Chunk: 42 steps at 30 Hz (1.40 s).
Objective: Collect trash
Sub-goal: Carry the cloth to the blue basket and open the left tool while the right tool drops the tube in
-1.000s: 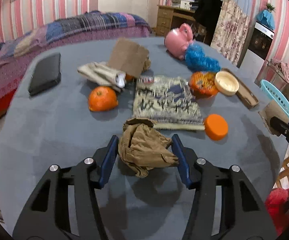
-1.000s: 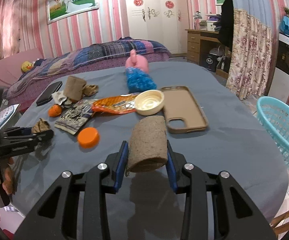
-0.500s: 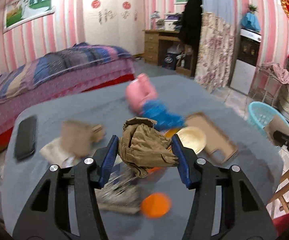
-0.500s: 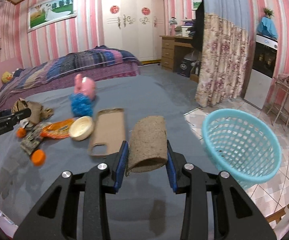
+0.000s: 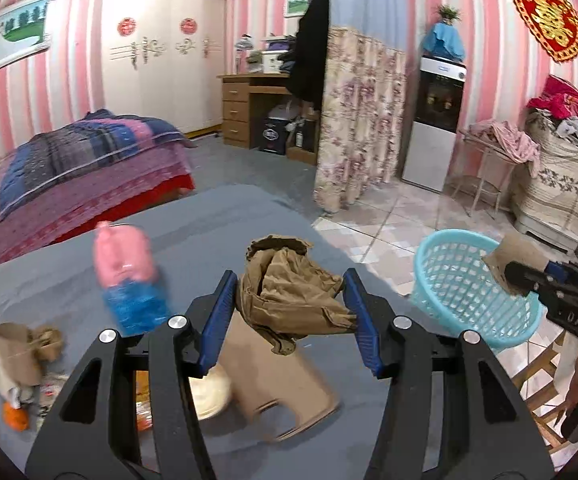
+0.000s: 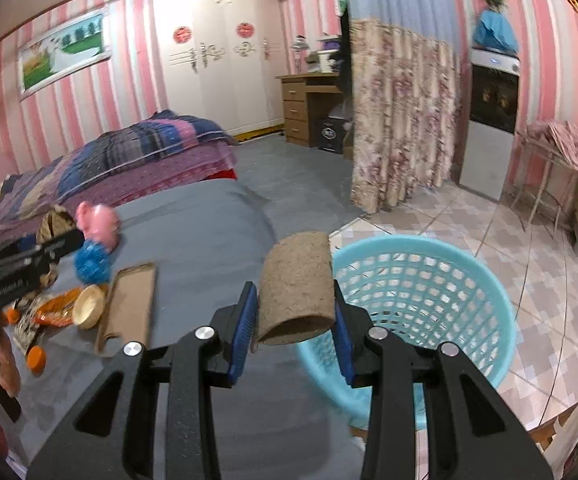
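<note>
My left gripper (image 5: 289, 312) is shut on a crumpled brown paper wad (image 5: 293, 292) and holds it in the air above the grey table (image 5: 209, 240). My right gripper (image 6: 295, 312) is shut on a brown cardboard tube (image 6: 295, 280), held at the table's right edge just left of the light blue plastic basket (image 6: 421, 280). The basket (image 5: 469, 292) stands on the tiled floor beside the table. In the left wrist view the right gripper (image 5: 525, 276) with the tube (image 5: 509, 256) hangs over the basket's far side.
On the table lie a pink piggy toy (image 5: 123, 252), blue scrubber (image 5: 137, 308), tan phone case (image 5: 277, 384), cream lid (image 5: 209, 392), another cardboard tube (image 5: 15, 352), an orange (image 5: 15, 420), orange wrapper (image 6: 55, 312) and orange cap (image 6: 35, 358). A bed (image 6: 129, 148) stands behind.
Both grippers have lifted their loads and swung right towards the basket. The right gripper's tube has come up to the basket's rim; the left wad has risen off the table.
</note>
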Tool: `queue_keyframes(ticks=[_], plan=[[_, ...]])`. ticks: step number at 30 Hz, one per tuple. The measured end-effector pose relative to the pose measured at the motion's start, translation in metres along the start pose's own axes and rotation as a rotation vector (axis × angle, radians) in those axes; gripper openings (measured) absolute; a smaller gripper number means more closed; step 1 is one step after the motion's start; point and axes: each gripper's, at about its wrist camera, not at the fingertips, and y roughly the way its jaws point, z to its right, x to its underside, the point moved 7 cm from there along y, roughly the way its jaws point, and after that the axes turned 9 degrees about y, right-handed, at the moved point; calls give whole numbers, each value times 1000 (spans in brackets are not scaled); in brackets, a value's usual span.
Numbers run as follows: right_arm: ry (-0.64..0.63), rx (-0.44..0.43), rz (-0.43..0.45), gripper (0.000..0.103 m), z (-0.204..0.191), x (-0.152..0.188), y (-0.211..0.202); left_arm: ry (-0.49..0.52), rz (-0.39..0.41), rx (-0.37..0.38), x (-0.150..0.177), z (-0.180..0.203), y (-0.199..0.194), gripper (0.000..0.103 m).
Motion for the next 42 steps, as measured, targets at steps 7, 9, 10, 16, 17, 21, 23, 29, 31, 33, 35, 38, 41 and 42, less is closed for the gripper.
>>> queue_keyframes(ticks=[7, 9, 10, 16, 17, 21, 23, 29, 31, 33, 35, 38, 41, 42], plan=[[39, 134, -37, 36, 70, 2, 20, 48, -24, 47, -7, 50, 38, 53], [36, 177, -48, 36, 85, 4, 25, 64, -32, 60, -8, 67, 51, 53], [37, 192, -56, 36, 91, 6, 27, 63, -38, 72, -9, 74, 56, 53], [113, 267, -89, 36, 138, 15, 35, 90, -51, 137, -14, 126, 84, 53], [139, 270, -85, 36, 146, 15, 34, 102, -52, 146, -14, 135, 89, 53], [176, 305, -76, 36, 160, 16, 31, 127, -68, 196, -16, 166, 104, 53], [177, 320, -84, 36, 161, 17, 33, 141, -76, 223, -16, 180, 110, 53], [207, 339, -84, 36, 165, 22, 27, 172, -106, 252, -14, 203, 135, 54], [208, 341, -80, 36, 163, 22, 25, 193, -111, 238, -15, 205, 140, 63], [208, 335, -81, 36, 160, 23, 26, 194, -105, 220, -16, 202, 141, 69], [202, 332, -86, 36, 157, 23, 27, 186, -104, 210, -17, 195, 138, 76], [192, 323, -95, 36, 150, 25, 33, 173, -89, 169, -21, 179, 134, 84], [175, 316, -101, 36, 140, 25, 39, 149, -71, 137, -26, 160, 127, 91], [166, 314, -105, 36, 136, 26, 42, 143, -66, 124, -27, 152, 125, 92]])
